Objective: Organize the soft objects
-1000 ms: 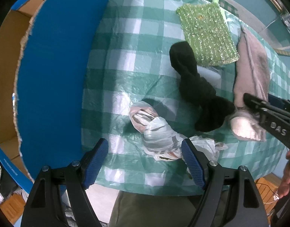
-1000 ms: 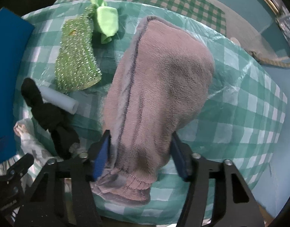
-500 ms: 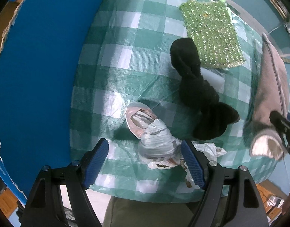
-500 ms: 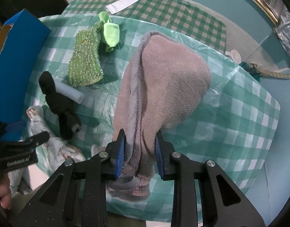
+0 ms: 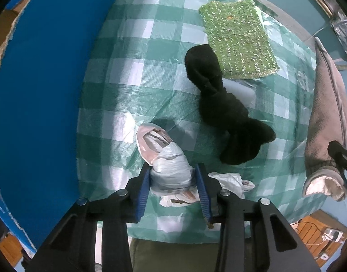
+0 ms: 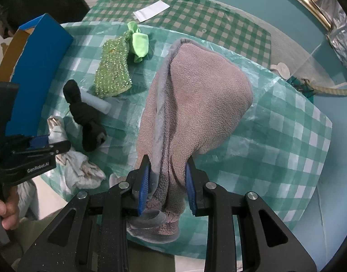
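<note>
Left claw [image 5: 173, 181] clamped on knotted plastic bag bundle [image 5: 170, 170] at near counter [image 5: 132, 77] edge; right claw [image 6: 166, 179] pinched shut on grey fleece sock [image 6: 196, 104], cuff end. Blue box [image 5: 37, 90] at left, likely destination. Advice: lift straight, keep squeeze firm, avoid snagging black sock [image 5: 221, 106], loose bag tail.

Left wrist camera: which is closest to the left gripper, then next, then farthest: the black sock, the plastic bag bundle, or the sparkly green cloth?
1. Plastic bag bundle, inside the left gripper.
2. Black sock, ahead and right.
3. Sparkly green cloth, far right corner.
</note>
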